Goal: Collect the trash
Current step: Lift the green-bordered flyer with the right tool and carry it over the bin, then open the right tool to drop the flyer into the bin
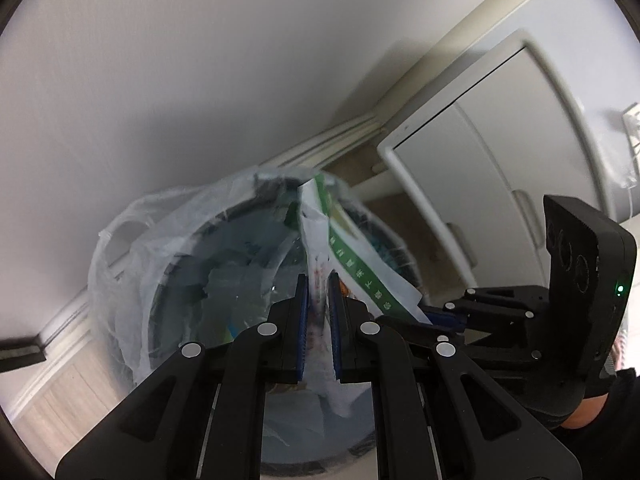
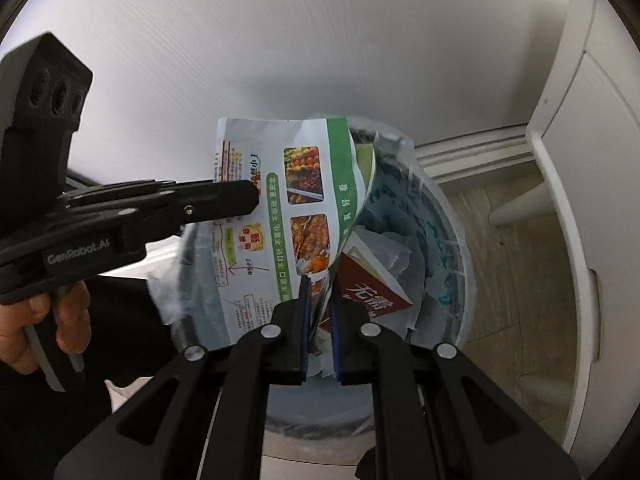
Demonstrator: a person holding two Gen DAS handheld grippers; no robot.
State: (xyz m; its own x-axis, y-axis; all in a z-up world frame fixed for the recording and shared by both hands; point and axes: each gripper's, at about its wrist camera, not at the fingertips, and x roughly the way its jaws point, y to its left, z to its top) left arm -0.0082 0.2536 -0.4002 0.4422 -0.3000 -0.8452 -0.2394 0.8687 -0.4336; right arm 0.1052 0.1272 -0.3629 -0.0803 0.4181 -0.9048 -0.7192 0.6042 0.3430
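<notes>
A white and green printed paper flyer (image 2: 276,200) with food pictures hangs over a round grey trash bin (image 2: 452,248) lined with a clear plastic bag. My right gripper (image 2: 320,292) is shut on the flyer's lower edge. My left gripper (image 1: 319,288) is shut on the flyer (image 1: 352,252) at another edge; in the right wrist view it (image 2: 240,200) comes in from the left and pinches the flyer's left side. The bin (image 1: 168,280) holds crumpled paper and a red card (image 2: 372,284).
A white wall is behind the bin. A white cabinet (image 1: 480,152) on legs stands to the right, over a wooden floor (image 2: 504,264). The bag liner (image 1: 120,248) bulges over the bin's rim.
</notes>
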